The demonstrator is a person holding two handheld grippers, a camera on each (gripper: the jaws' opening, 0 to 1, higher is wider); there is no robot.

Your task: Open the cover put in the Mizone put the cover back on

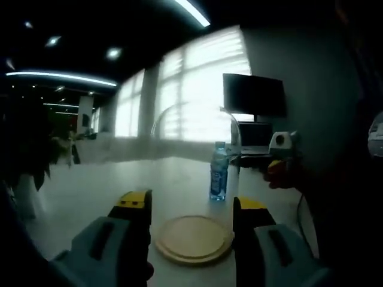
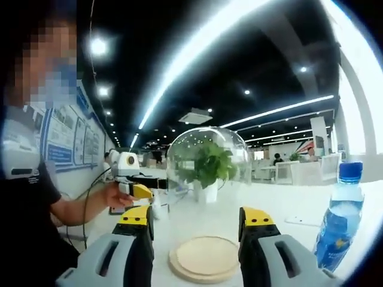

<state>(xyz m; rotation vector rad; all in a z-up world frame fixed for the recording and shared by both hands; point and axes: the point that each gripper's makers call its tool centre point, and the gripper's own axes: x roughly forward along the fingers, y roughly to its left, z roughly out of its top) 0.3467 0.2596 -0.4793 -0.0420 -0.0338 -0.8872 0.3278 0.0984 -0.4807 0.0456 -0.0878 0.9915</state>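
Lifting the cover cleanly is the job at hand, and neither claw has taken hold of it. Across the white table [image 1: 90, 191] stands the clear glass dome [image 2: 206, 179], seated on its round wooden base [image 2: 203, 258], with nothing under it. Both views face it from opposite sides of the table. The left gripper [image 1: 191, 206] has its jaws spread wide and released, one on each side of the base, gripping nothing; the right gripper [image 2: 194, 218] stands likewise parted and empty, framing the dome.

The Mizone bottle [image 1: 219, 173], blue-labelled and blue-capped, stands upright on the table just beside the base, outside the dome.

To do this well, I judge one claw should close on the dome and raise it straight up so the rim clears the wood without dragging the base. Glass is slippery, so a firm, level hold matters. The other claw then has room to take the bottle by its waist.
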